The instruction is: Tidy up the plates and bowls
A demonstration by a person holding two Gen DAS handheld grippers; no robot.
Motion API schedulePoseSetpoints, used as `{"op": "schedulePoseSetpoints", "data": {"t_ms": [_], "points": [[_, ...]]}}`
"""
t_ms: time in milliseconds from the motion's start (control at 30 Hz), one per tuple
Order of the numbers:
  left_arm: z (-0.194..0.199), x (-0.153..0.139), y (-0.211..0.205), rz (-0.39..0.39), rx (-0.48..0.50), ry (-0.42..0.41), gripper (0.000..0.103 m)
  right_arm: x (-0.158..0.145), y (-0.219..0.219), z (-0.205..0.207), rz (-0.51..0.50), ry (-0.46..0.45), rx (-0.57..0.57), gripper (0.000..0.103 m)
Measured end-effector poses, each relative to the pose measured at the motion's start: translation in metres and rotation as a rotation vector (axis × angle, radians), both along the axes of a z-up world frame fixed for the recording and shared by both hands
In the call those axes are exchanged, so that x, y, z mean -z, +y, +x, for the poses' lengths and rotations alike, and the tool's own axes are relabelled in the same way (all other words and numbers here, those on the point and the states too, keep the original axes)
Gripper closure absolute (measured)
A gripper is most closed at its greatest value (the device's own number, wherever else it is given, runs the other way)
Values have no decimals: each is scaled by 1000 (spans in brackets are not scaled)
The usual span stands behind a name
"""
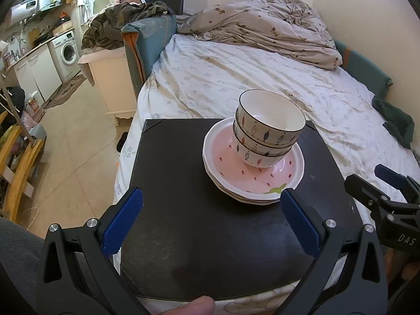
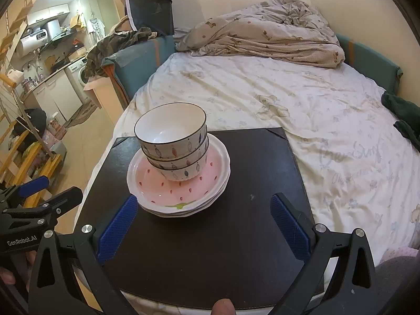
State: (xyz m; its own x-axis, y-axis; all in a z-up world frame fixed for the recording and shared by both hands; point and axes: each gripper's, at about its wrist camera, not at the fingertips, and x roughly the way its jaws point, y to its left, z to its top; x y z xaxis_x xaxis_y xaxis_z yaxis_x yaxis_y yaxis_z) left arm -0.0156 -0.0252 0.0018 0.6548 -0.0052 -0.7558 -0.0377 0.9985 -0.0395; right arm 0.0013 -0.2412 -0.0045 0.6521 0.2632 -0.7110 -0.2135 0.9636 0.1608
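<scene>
Three white bowls with fish patterns (image 1: pixel 267 131) (image 2: pixel 174 147) are nested in one stack. The stack stands on a pile of pink strawberry-pattern plates (image 1: pixel 252 181) (image 2: pixel 168 186) on a black mat (image 1: pixel 183 210) (image 2: pixel 249 210) laid on the bed. My left gripper (image 1: pixel 210 220) is open and empty, just short of the plates' near edge. My right gripper (image 2: pixel 204 225) is open and empty, near the plates' front edge. Each gripper also shows in the other's view: the right one (image 1: pixel 378 197) and the left one (image 2: pixel 42 197).
The mat lies on a bed with a white sheet (image 1: pixel 249 78) and a crumpled duvet (image 2: pixel 262 34) at the far end. A dark green cloth (image 1: pixel 393 120) lies at the right. A kitchen area with a washing machine (image 1: pixel 67 51) is at the left, beyond a tiled floor.
</scene>
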Motion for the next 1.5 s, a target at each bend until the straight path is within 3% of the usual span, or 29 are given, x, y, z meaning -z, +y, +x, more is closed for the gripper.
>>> {"op": "schedulePoseSetpoints", "data": {"t_ms": [1500], "points": [[-1, -3, 4, -19, -19, -3, 0, 0, -5, 5, 20, 7, 19, 0]]}}
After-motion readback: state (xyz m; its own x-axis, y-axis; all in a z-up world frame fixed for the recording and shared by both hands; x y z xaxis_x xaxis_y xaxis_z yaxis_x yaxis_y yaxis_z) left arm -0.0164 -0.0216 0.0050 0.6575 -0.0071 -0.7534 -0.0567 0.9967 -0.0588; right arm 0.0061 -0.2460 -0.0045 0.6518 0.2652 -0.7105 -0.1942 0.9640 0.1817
